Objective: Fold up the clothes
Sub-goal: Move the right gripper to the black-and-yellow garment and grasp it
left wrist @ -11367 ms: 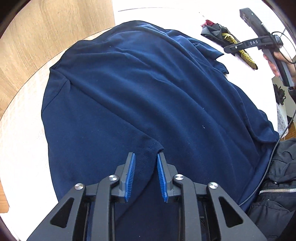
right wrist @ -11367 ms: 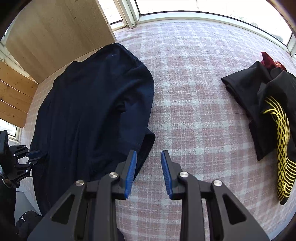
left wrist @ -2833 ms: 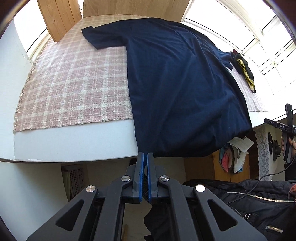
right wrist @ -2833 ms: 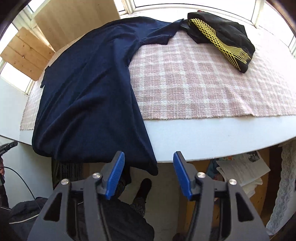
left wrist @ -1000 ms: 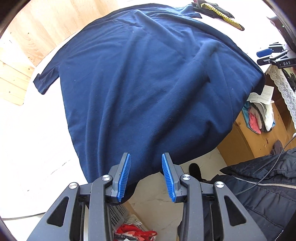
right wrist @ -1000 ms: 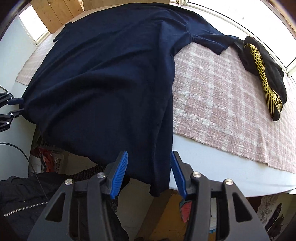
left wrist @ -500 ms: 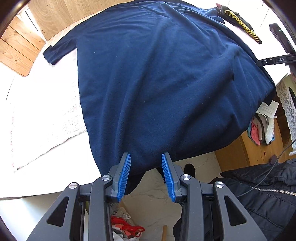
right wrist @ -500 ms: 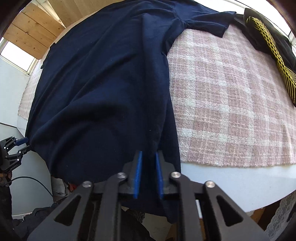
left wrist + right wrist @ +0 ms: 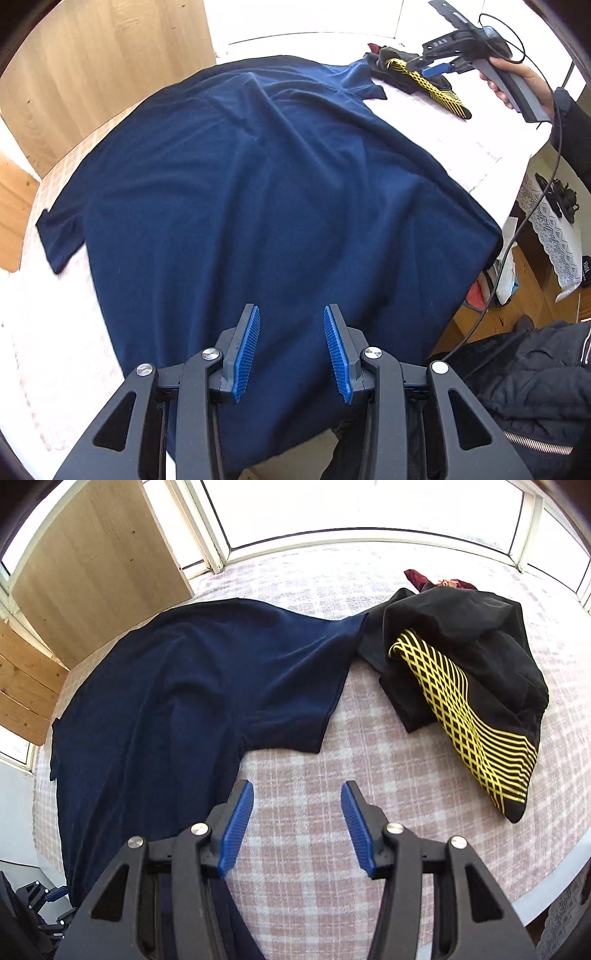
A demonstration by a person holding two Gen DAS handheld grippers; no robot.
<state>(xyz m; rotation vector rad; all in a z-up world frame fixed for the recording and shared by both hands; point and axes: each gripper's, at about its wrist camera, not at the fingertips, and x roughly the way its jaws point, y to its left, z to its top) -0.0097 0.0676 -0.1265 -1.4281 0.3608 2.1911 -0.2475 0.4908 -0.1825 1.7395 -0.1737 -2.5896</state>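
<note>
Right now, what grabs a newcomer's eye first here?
The big navy T-shirt spread flat over the pink checked cloth, its hem hanging off the near table edge. Next, the crumpled black garment with yellow lattice print touching the shirt's right sleeve.

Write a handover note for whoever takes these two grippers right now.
Left gripper: open, empty, above the hem of the dark navy blue short-sleeved T-shirt.
Right gripper: jaws opening, nothing between them, over the pink checked tablecloth.
T-shirt lies spread flat, hem hanging over the near table edge. Black garment with yellow lattice print sits bunched beside its sleeve.
Done: spreading. Left: every fold.
</note>
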